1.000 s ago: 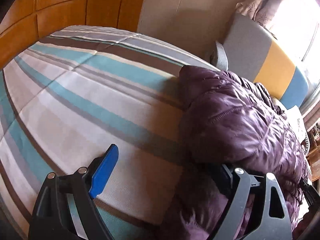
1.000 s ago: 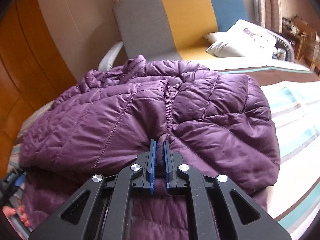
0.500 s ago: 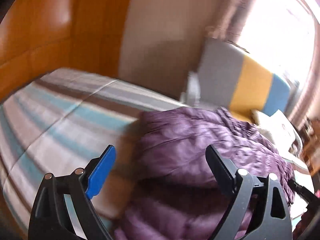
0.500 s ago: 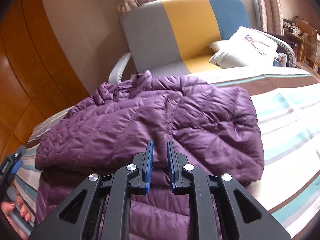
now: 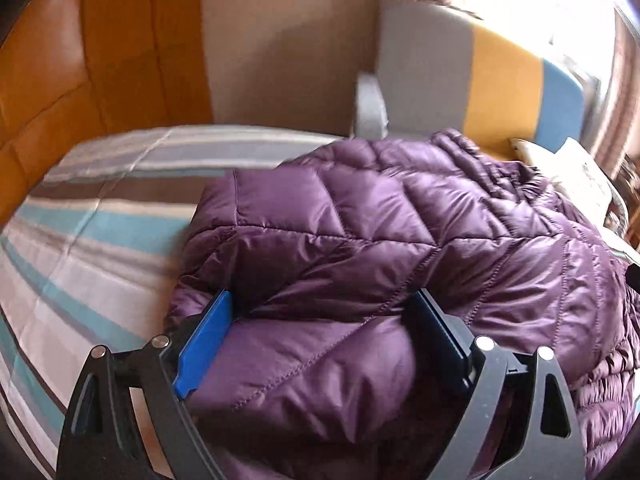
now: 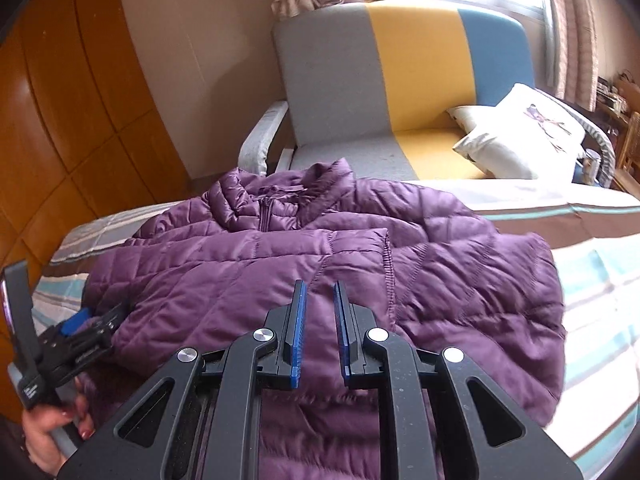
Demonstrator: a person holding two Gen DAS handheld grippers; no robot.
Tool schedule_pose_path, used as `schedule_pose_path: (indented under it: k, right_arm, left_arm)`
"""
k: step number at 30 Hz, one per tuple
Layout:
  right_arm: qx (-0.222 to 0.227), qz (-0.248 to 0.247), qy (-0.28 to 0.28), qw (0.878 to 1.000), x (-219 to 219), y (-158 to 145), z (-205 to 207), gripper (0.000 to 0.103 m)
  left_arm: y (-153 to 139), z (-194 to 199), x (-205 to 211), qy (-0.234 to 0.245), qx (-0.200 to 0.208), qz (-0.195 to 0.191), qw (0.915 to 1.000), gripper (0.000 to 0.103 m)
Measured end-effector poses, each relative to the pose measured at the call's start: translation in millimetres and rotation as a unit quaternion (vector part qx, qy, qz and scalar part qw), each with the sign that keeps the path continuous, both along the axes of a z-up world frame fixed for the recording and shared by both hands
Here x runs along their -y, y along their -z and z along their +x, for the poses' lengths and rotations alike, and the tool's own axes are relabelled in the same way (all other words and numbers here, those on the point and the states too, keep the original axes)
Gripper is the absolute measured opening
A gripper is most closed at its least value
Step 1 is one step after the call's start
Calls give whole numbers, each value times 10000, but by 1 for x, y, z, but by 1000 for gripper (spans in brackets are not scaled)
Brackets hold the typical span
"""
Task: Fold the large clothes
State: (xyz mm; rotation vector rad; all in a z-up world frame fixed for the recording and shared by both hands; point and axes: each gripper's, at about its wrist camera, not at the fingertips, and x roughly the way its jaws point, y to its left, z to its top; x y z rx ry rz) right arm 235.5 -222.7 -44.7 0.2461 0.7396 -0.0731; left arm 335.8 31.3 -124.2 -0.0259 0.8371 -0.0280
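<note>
1. On the striped bed (image 5: 100,240), the purple jacket (image 6: 320,264) lies partly folded, collar toward the armchair (image 6: 400,80), one quilted layer turned over the body.
2. Your left gripper (image 5: 324,340) has its jaws wide apart, straddling the puffy folded edge at the jacket's left side. Fabric sits between them, but nothing is pinched yet.
3. Your right gripper (image 6: 319,332) hovers over the near middle of the jacket, jaws a narrow gap apart and holding nothing.
4. Risk: the left jaws span a thick roll. If you close here you may catch only the top layer, and the lower one would drop away and undo the fold.
5. Risk: the shell looks slick and springy. My judgement is that a shallow bite on the bulge will slip out as soon as you pull.
6. Risk: closing too deep could pinch the bed cover along with the jacket and drag it, since the left blue pad (image 5: 204,344) sits close to the cover.
7. Risk: with the right side unheld, a one-sided pull would likely skew the whole jacket across the bed rather than fold it.
8. Risk: trapped air may make the layers puff open again once released; pressing flat would counter that.
9. Note: the pillow (image 6: 520,140) on the armchair is well apart from the jacket.
</note>
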Motion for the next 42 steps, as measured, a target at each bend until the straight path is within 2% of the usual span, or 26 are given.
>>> schedule_pose_path:
  k: [6, 10, 15, 17, 20, 24, 28, 30, 34, 37, 41, 42]
  right_arm:
    - [-378, 132, 192, 9990, 4, 37, 17, 14]
    - [-427, -188, 237, 9986, -2, 57, 15, 14]
    - [-499, -236, 241, 9982, -1, 47, 9, 14]
    - [-348, -77, 233, 9991, 2, 37, 0, 14]
    - [-10, 28, 152, 9999, 0, 18, -4, 14]
    - [0, -166, -114, 9998, -18, 11, 18, 14]
    - [-412, -303, -99, 9986, -25, 32, 41, 14]
    - [-536, -325, -29, 9980, -22, 47, 42, 14]
    - [-401, -145, 22, 9991, -17, 58, 40, 14]
    - [-387, -133, 9, 9992, -18, 56, 39, 14]
    - [-340, 234, 47, 9991, -8, 40, 17, 14]
    - [-307, 348, 41, 9989, -7, 34, 7, 25]
  left_arm:
    - [6, 3, 4, 35, -127, 36, 9999, 93]
    - [9, 4, 4, 59, -158, -32, 9999, 93]
    - [-5, -5, -4, 150, 43, -443, 9989, 93]
    - [-17, -13, -4, 135, 248, -687, 9972, 93]
    - [-30, -12, 9, 229, 405, -803, 9957, 93]
    - [-28, 2, 50, 693, 375, -424, 9960, 93]
    - [-1, 18, 78, 996, -34, -7, 9950, 94]
    - [7, 23, 78, 1018, -189, -81, 9946, 95]
    - [13, 25, 79, 1041, -245, -83, 9942, 95]
    - [11, 24, 78, 1040, -232, -100, 9943, 95]
    - [-3, 11, 68, 1065, -224, -217, 9938, 97]
    - [-7, 3, 61, 1027, -220, -280, 9941, 100]
